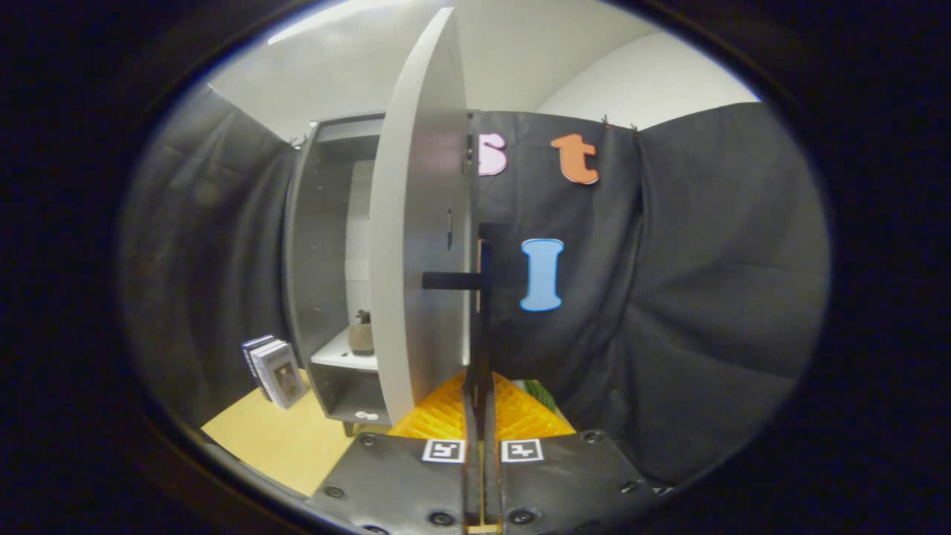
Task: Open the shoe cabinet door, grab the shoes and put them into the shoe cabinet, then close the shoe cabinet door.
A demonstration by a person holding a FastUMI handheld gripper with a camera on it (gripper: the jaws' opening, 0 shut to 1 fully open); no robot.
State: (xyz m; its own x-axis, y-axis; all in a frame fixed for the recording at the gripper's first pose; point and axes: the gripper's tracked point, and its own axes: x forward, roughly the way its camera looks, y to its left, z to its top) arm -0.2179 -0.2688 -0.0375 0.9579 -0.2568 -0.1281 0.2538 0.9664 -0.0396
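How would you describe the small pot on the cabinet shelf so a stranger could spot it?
Start at the tall grey shoe cabinet with its door swung open, gripper closed on the handle. On the white shelf stands a small tan pot, alone on it.

One shoe cabinet [319, 245] with one open door [416, 238], one shoe [362, 334], two boxes [273, 370].

Smooth matt cabinet door [416, 245]
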